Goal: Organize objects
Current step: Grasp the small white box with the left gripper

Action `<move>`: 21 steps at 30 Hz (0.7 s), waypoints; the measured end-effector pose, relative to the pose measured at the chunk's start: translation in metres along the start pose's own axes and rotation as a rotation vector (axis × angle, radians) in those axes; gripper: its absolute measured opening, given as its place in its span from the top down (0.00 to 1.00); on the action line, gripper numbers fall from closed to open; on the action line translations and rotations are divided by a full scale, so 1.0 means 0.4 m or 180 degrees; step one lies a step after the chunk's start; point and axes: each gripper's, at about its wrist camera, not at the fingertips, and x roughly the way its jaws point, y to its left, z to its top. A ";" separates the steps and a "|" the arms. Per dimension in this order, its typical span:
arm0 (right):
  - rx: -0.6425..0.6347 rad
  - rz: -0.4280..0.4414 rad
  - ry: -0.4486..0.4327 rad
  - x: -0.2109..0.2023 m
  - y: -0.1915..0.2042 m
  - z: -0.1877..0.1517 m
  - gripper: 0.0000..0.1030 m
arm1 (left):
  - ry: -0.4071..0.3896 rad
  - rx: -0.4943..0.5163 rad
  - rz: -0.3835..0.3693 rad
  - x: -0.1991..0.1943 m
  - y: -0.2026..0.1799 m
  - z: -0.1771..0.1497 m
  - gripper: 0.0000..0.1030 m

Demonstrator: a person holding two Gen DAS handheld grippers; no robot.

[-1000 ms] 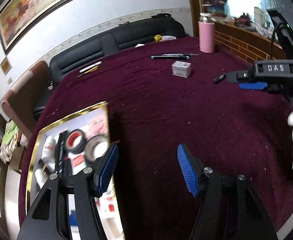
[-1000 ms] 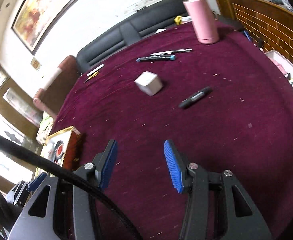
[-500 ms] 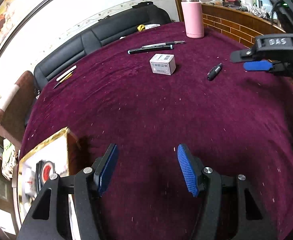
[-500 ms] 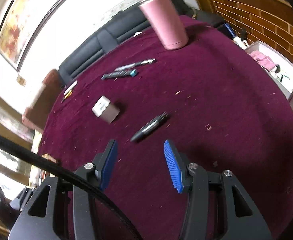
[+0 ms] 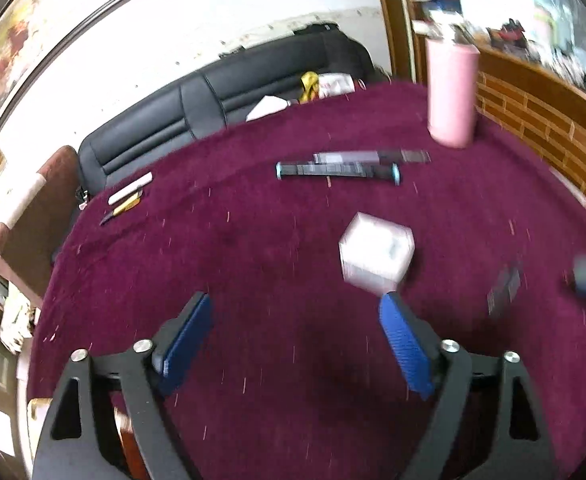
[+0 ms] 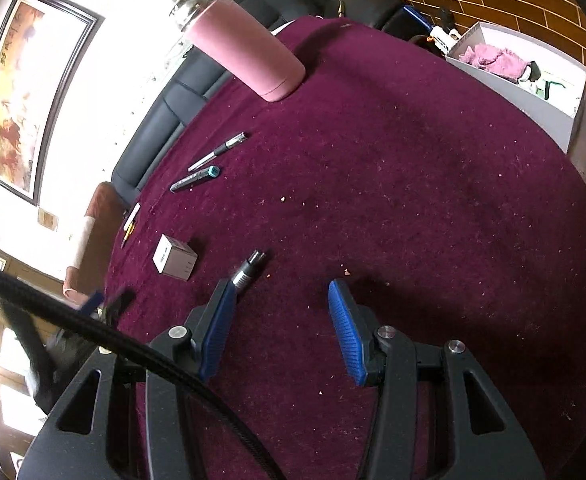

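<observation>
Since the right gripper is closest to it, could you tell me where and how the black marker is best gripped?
Grip the black marker around the middle of its barrel, coming down from above with the right gripper open and its pads across the barrel's width. It lies flat on the red cloth, long and thin, apart from the small white box, so both sides are free.

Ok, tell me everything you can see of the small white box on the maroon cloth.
The small white cardboard-looking box is closed and lies flat on the maroon velvety tablecloth, a printed label on one end face. It touches only the cloth: a black marker pen lies just beside it, apart, and both hand-held grippers are clear of it.
</observation>
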 end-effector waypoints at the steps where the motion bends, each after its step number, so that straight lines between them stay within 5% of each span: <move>1: -0.0009 -0.0002 -0.0010 -0.002 0.001 0.001 0.54 | -0.0015 -0.0017 -0.0032 0.015 -0.002 0.014 0.20; 5: -0.0015 -0.0002 -0.0020 -0.004 -0.001 0.002 0.54 | 0.0078 -0.0019 -0.0156 0.099 -0.027 0.058 0.20; 8: -0.0016 -0.0022 -0.0003 0.002 -0.004 0.001 0.54 | -0.0049 0.0158 0.0044 0.124 -0.059 0.072 0.10; 12: -0.0029 -0.0054 -0.0032 0.005 -0.008 0.003 0.54 | -0.0083 0.0321 0.0084 0.123 -0.085 0.081 0.10; 16: -0.0068 -0.0107 -0.0023 0.015 -0.004 -0.002 0.54 | -0.0024 0.0402 -0.0209 0.127 -0.107 0.083 0.10; 19: -0.0126 -0.0144 -0.0053 0.017 0.000 -0.004 0.54 | 0.0468 0.0615 -0.0643 0.168 -0.152 0.059 0.11; 21: -0.0159 -0.0140 -0.0078 0.015 0.003 -0.005 0.54 | 0.0325 0.0672 -0.0632 0.153 -0.157 0.046 0.16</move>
